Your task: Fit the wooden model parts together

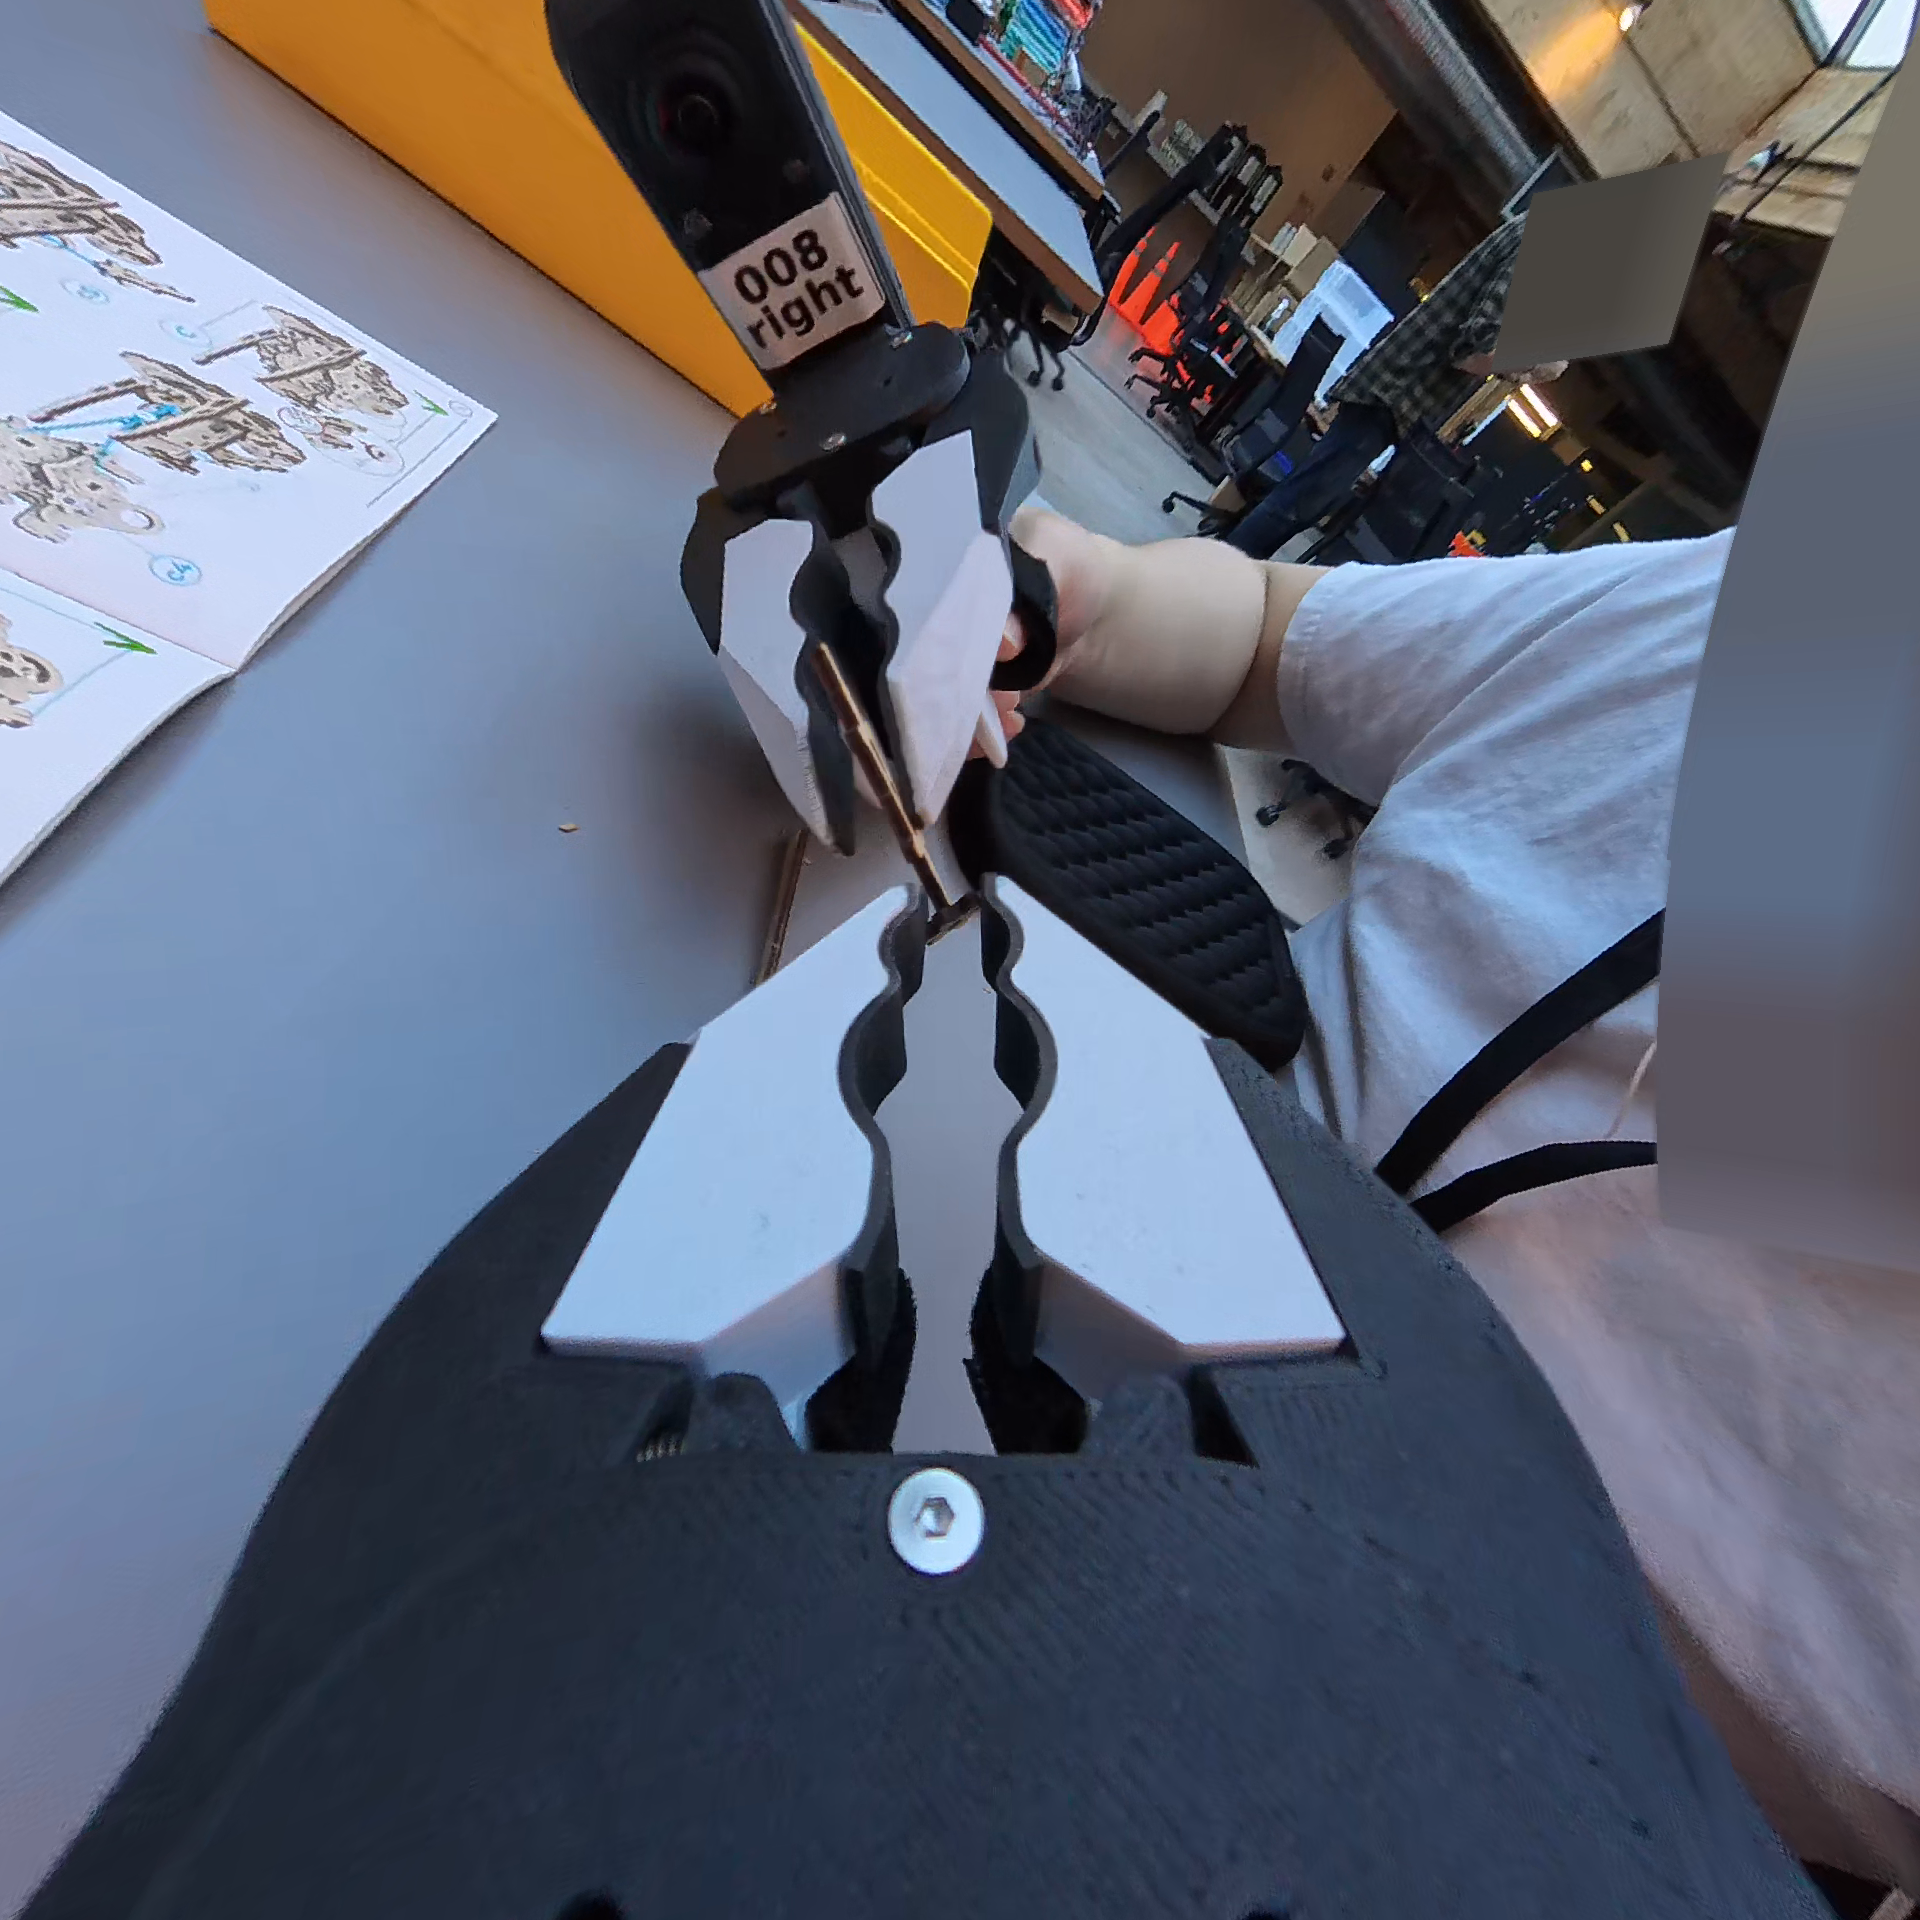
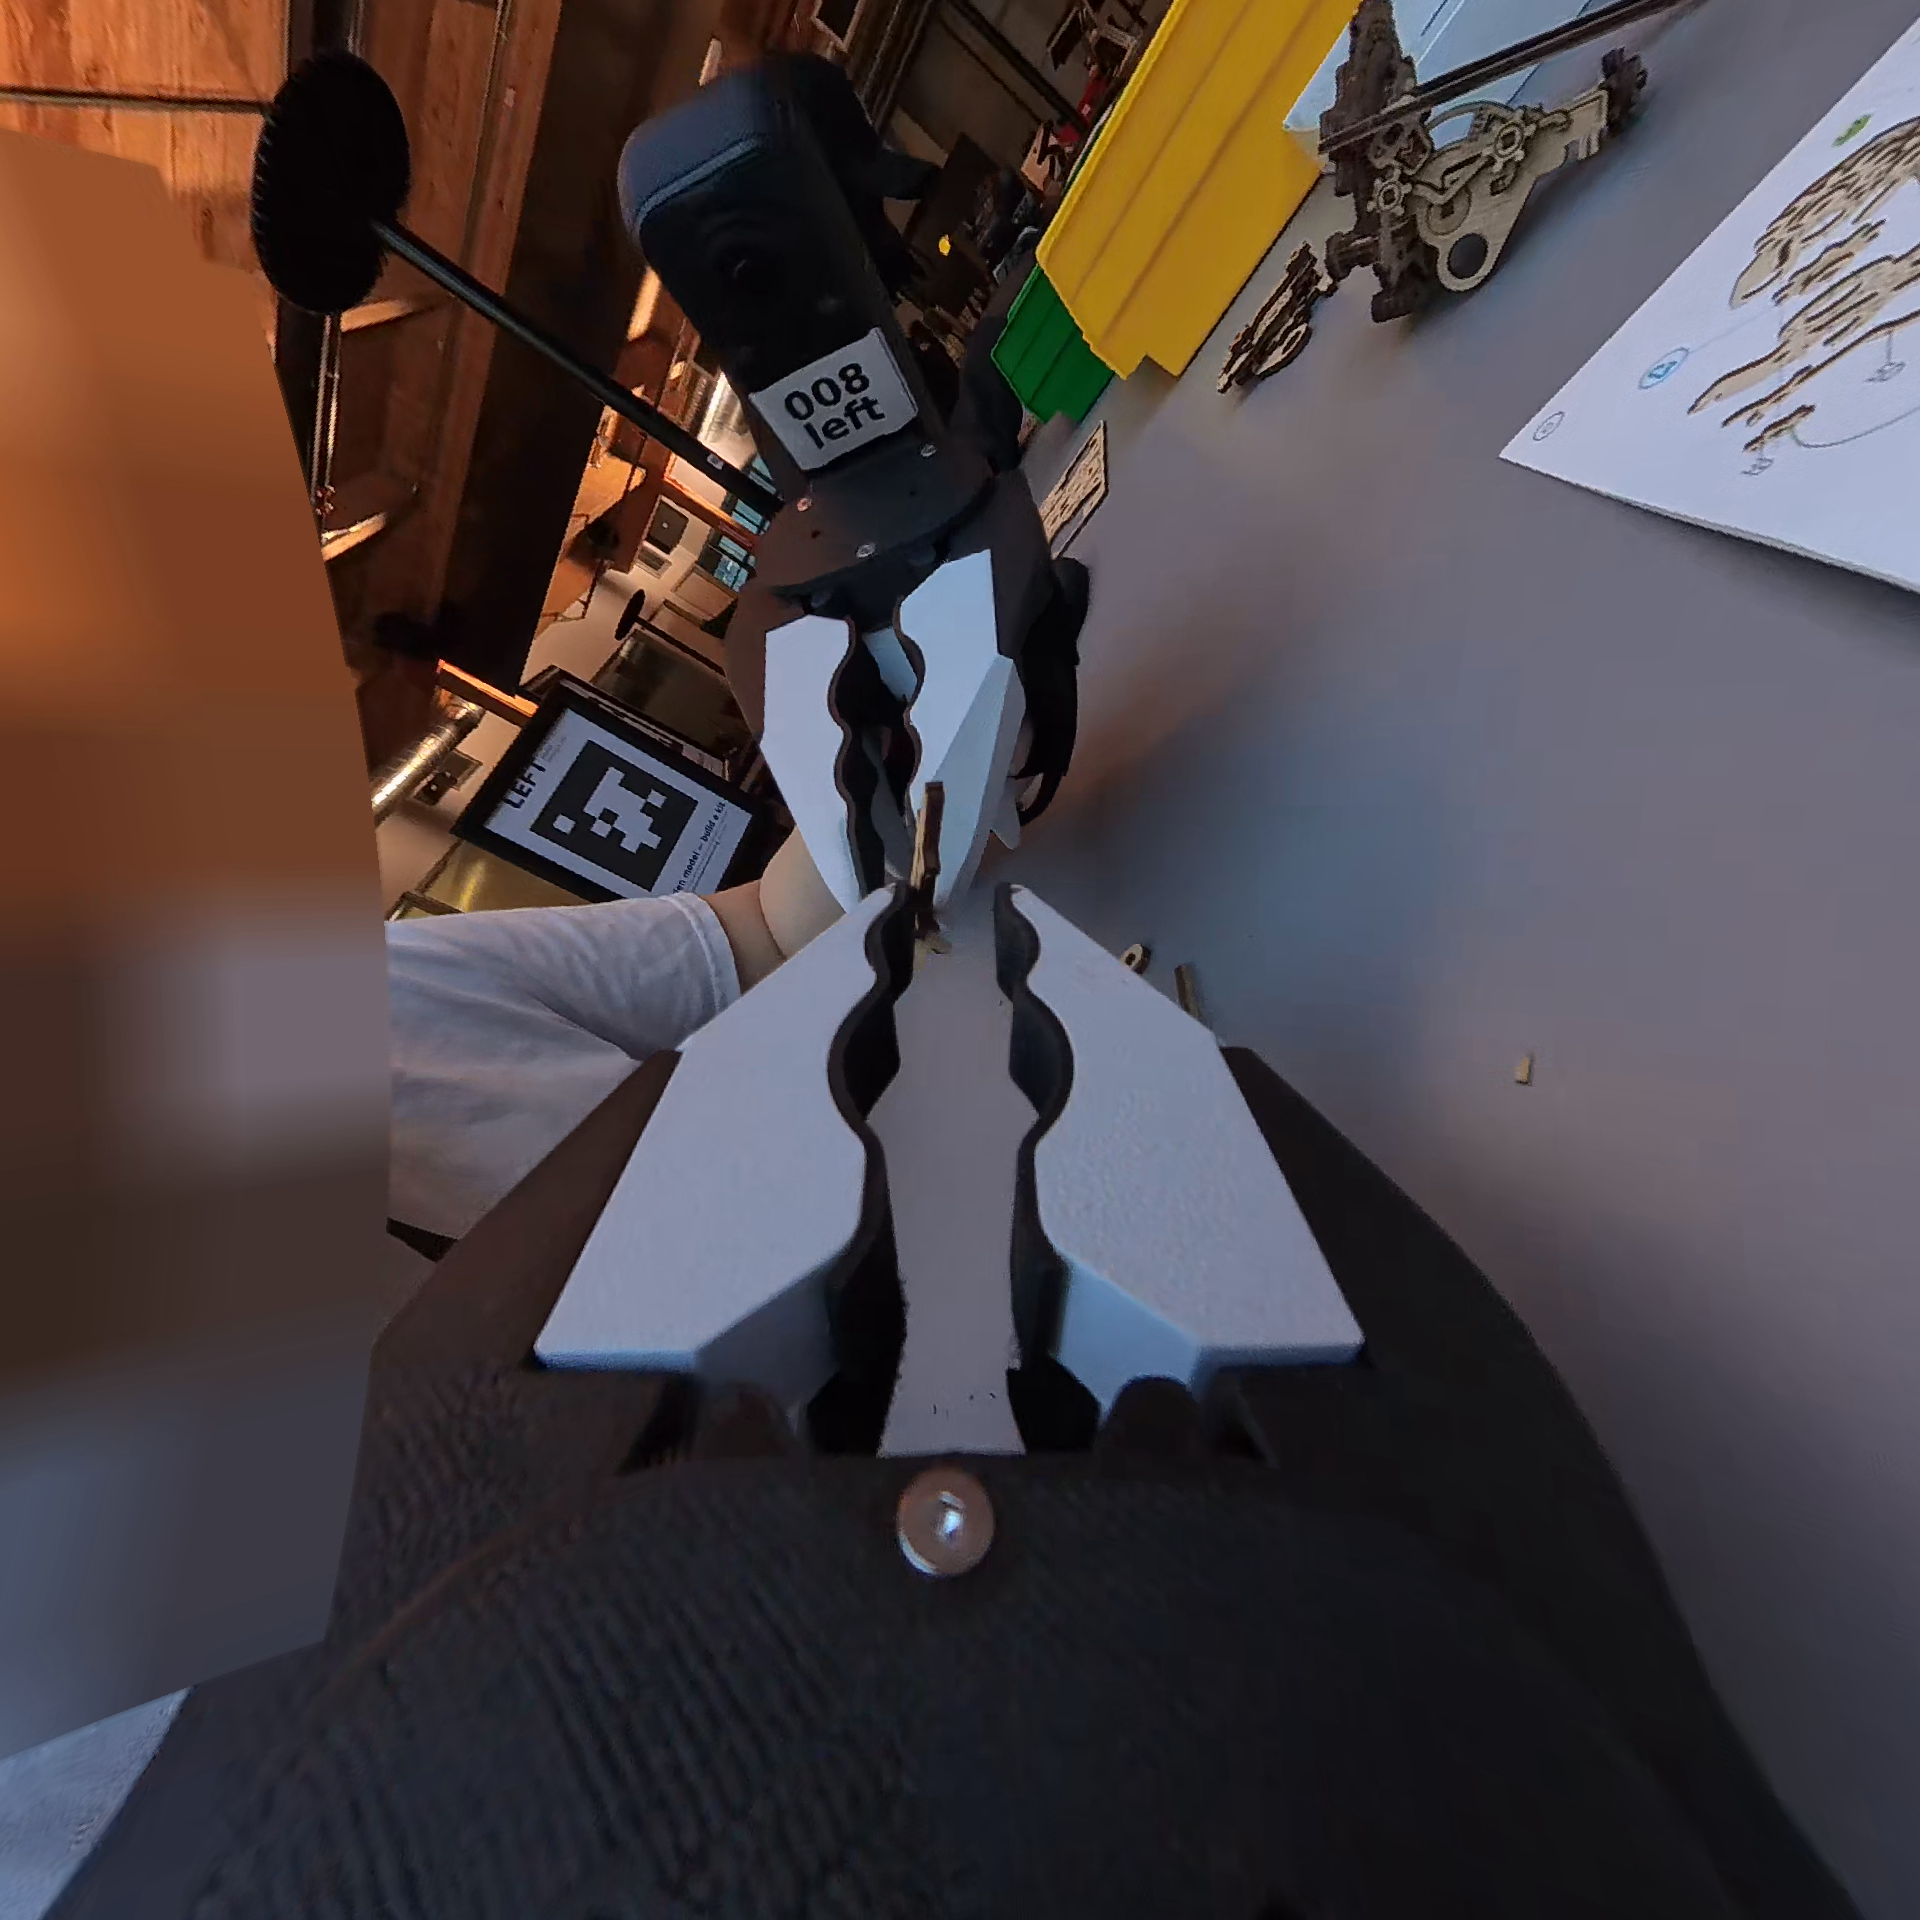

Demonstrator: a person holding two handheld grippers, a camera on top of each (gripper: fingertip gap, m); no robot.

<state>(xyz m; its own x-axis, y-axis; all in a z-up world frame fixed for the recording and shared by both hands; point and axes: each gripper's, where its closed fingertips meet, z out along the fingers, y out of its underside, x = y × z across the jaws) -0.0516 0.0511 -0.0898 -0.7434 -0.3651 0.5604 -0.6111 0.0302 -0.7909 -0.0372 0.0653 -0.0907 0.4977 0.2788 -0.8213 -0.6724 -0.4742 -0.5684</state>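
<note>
In the left wrist view my left gripper (image 1: pixel 948 900) is shut on a small wooden piece (image 1: pixel 953 920) at its fingertips. My right gripper (image 1: pixel 883 823) comes in from above, shut on a thin wooden stick (image 1: pixel 873 764). The stick's lower end touches the small piece. In the right wrist view my right gripper (image 2: pixel 948 902) meets the left gripper (image 2: pixel 910 885) tip to tip above the grey table (image 2: pixel 1455 831). The flat wooden piece (image 2: pixel 928 831) stands edge-on between the left fingers. The joint itself is mostly hidden by the fingertips.
An open instruction booklet (image 1: pixel 208 416) lies left, also in the right wrist view (image 2: pixel 1766 343). A yellow bin (image 2: pixel 1174 197) and green bin (image 2: pixel 1049 348) stand behind. A part-built wooden model (image 2: pixel 1455 197), loose parts (image 2: pixel 1273 322) and small wood bits (image 2: pixel 1184 982) lie on the table. A person's hand (image 1: pixel 1143 634) holds the right gripper. The tips of both grippers are at nearly the same place.
</note>
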